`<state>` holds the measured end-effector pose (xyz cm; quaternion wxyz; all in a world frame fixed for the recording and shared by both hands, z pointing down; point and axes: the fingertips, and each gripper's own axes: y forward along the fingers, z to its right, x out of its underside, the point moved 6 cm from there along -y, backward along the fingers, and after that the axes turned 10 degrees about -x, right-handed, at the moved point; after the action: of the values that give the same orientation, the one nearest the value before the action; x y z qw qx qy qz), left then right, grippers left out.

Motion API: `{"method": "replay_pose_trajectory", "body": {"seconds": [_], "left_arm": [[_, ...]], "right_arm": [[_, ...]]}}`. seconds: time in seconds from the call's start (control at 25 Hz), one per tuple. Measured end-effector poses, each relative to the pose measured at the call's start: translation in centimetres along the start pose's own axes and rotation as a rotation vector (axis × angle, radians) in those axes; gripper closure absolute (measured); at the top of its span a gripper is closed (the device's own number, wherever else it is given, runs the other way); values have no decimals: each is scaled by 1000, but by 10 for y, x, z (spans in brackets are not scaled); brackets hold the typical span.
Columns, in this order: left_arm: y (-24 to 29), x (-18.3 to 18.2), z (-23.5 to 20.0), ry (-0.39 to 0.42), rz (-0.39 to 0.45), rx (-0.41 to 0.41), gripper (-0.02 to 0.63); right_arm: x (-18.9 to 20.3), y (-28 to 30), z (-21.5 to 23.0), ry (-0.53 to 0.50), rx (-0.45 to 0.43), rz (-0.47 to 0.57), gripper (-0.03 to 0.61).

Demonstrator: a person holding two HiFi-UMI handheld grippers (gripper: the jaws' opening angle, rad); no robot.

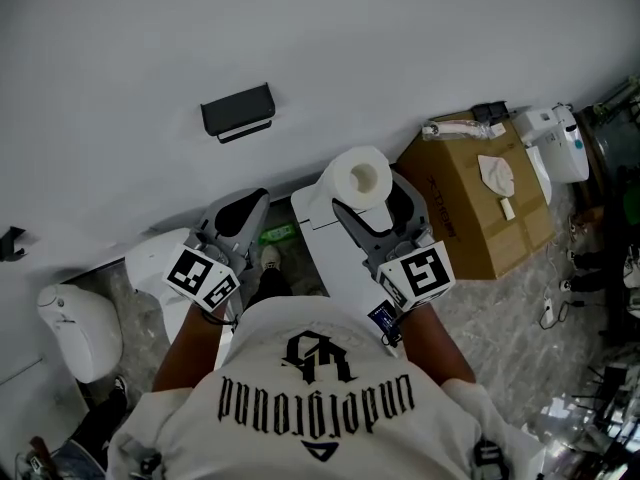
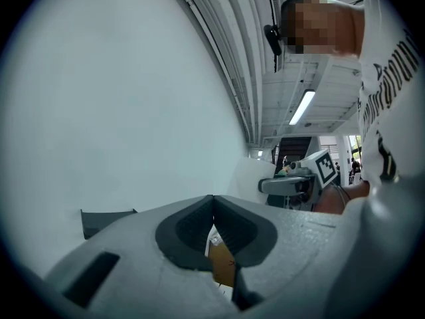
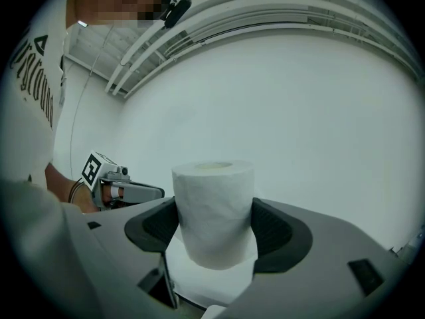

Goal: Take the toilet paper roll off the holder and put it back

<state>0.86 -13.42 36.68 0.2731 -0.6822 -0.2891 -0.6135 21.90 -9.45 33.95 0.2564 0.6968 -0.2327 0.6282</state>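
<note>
Pinching the toilet paper roll [image 1: 357, 175] across its sides, your right hand-held gripper [image 1: 378, 204] holds it in the air in the head view, core end up. The roll is to the right of the black holder [image 1: 238, 111] on the white wall [image 1: 420, 28], nearer to you and well apart from it. Your left hand-held gripper [image 1: 240, 215] sits left of the roll, below the holder. A cardboard box [image 1: 470, 203] stands on the floor at right.

In the left gripper view, the left hand-held gripper [image 2: 213, 201] has its jaws pressed together at the tips, with nothing between them. The holder [image 2: 106, 219] juts bare from the wall at left.

In the right gripper view, the right hand-held gripper [image 3: 215, 226] has both dark pads bearing on the roll [image 3: 212, 198], which stands upright between them.

Expect the roll to be light, soft and easily crushed, and its outer layers may slide under a hard squeeze. Grip it at mid-height across the full width, as you have it, with gentle pressure. Keep the hollow core clear so that it can meet the holder.
</note>
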Motion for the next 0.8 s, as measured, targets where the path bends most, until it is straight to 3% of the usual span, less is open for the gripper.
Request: {"method": "replay_pose_trajectory", "body": {"seconds": [0.24, 0.8], "left_arm": [[18, -3, -23, 45, -8, -5, 598], [40, -14, -114, 46, -14, -13, 598]], "right_arm": [[0, 30, 10, 4, -18, -9, 258], [-5, 134, 25, 17, -68, -22, 258]]}}
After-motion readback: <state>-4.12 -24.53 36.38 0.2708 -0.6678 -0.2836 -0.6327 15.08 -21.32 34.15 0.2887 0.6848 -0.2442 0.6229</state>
